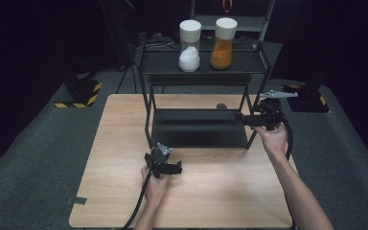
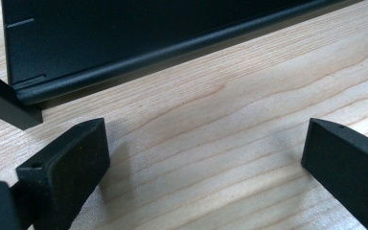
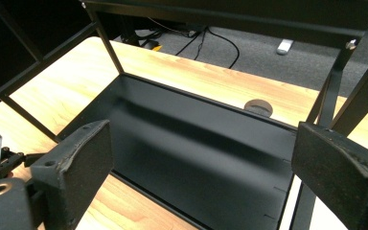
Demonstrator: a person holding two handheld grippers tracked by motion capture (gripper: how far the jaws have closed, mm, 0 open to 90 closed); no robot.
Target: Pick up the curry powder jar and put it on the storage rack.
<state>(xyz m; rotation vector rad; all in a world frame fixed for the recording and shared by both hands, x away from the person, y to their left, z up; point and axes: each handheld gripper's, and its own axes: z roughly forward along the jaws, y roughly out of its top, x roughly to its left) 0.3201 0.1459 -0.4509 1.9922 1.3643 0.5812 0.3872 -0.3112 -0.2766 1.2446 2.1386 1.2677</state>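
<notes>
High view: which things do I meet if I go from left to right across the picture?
Yellow-black striped block on the floor → left hand-held gripper → jar of white powder → jar of orange powder → right hand-held gripper.

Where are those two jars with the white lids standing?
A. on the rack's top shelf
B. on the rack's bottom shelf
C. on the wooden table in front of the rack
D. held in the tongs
A. The jar of white powder and the jar of orange powder stand side by side on the top shelf of the black rack.
</notes>
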